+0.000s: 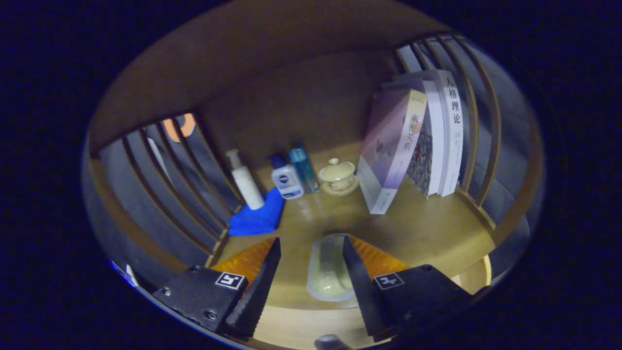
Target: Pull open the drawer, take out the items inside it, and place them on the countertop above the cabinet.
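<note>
Glossy wooden countertop (427, 228); soft cloth (257, 216); glazed ceramic lidded cup (336, 176); plastic bottles (287, 178).

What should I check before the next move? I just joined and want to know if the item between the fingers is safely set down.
1. Gripper fingers apart: ok, open.
2. Pale oval item lying on the countertop: ok, appears flat on the wood.
3. Fingers free of the item: cannot tell; the right finger overlaps its edge.
4. Item away from the countertop's front edge: not ok, it sits near it.
5. Room beyond: ok; blue cloth, bottles, lidded cup and books stand farther back.
</note>
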Tool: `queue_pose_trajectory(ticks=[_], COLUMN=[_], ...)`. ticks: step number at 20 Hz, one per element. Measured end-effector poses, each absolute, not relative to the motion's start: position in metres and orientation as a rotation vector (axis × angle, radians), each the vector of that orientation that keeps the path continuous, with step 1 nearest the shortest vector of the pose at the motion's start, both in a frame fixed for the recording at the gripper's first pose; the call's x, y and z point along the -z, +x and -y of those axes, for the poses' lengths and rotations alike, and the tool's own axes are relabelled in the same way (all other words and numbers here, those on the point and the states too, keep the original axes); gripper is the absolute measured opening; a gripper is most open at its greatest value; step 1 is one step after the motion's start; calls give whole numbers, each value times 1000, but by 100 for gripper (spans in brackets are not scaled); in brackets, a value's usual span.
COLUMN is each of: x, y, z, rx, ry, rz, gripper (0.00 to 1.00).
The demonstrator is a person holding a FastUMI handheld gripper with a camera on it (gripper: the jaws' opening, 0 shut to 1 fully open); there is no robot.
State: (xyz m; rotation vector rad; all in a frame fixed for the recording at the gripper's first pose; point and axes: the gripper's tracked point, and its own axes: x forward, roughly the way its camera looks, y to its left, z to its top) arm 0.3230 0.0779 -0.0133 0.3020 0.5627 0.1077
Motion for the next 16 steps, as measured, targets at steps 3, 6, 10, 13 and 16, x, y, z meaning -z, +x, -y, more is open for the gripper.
queue_pose_trajectory(ticks=[3, 6, 10, 13, 16], x=[-2, -9, -20, -16, -13], y=[308, 287, 252, 219, 189], z=[-78, -91, -93, -97, -97], rx=[-88, -101, -113, -127, -141], ry=[243, 221, 151, 121, 136], rz=[-445, -361, -234, -168, -123], gripper=[100, 99, 99, 100, 99])
